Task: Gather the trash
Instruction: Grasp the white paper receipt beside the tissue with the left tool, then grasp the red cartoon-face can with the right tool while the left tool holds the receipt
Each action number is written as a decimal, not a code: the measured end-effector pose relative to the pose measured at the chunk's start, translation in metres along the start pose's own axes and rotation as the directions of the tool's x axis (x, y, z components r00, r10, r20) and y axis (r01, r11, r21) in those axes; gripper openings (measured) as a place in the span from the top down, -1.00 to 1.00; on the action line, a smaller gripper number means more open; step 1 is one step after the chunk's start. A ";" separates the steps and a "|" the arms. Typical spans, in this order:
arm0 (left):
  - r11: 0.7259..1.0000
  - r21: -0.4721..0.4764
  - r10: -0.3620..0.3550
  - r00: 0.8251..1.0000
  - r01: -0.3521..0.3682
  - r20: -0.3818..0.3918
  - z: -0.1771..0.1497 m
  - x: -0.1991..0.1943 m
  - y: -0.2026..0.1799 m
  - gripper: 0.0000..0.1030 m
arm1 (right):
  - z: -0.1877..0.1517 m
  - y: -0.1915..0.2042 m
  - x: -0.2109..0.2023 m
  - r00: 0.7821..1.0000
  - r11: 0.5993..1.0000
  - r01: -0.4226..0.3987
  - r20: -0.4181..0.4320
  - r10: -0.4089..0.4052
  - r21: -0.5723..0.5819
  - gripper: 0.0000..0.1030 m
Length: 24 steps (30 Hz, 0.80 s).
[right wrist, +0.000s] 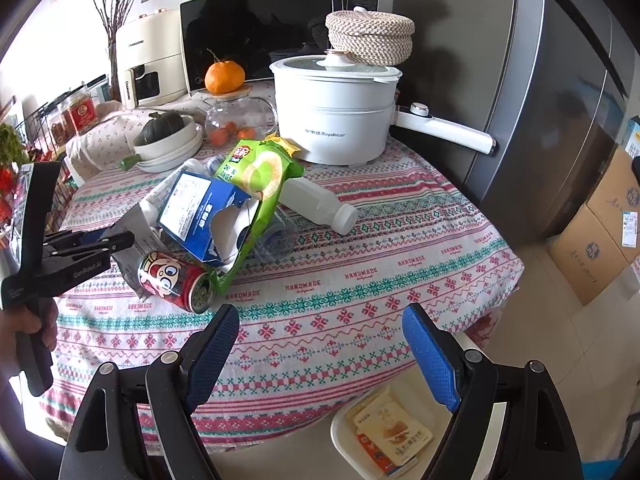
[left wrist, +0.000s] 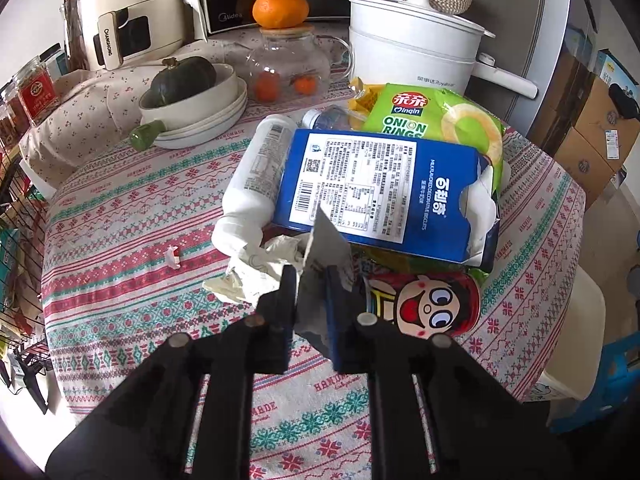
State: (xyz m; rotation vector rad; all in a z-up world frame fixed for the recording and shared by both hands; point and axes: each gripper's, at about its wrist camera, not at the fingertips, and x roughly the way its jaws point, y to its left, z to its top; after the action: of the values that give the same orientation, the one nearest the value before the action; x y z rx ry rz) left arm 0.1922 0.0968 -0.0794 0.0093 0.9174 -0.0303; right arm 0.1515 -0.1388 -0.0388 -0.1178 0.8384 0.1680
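Observation:
My left gripper [left wrist: 310, 280] is shut on a grey paper wrapper [left wrist: 320, 240], held just above the table; it also shows in the right wrist view [right wrist: 120, 240]. A trash pile lies ahead: a torn blue biscuit box [left wrist: 380, 188], a green onion-rings bag [left wrist: 432, 120], a white bottle [left wrist: 252, 184], a red cartoon can [left wrist: 432, 304] and crumpled tissue [left wrist: 260, 264]. My right gripper [right wrist: 320, 336] is open and empty over the table's near edge. A second white bottle [right wrist: 320, 204] lies beside the pile. A white bin [right wrist: 360, 432] with wrappers stands below the table.
A white electric pot [right wrist: 332, 112], a glass teapot [right wrist: 236, 120], a bowl with a squash [right wrist: 168, 136] and a microwave [right wrist: 280, 28] stand at the back. A fridge [right wrist: 560, 100] and cardboard boxes [right wrist: 592, 248] are at the right. A small paper scrap [left wrist: 173, 257] lies left.

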 end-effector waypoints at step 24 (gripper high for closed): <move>0.999 -0.053 0.007 0.985 0.002 0.173 -0.015 -0.123 0.021 0.97 | 0.005 0.098 0.054 0.994 0.961 -0.098 -0.072 0.082 -0.260 -0.66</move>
State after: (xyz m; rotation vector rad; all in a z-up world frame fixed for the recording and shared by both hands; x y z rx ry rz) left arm 0.1064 0.1207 0.0095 -0.0404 0.7439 -0.0043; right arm 0.1715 -0.0367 -0.0800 -0.3361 0.8791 0.3638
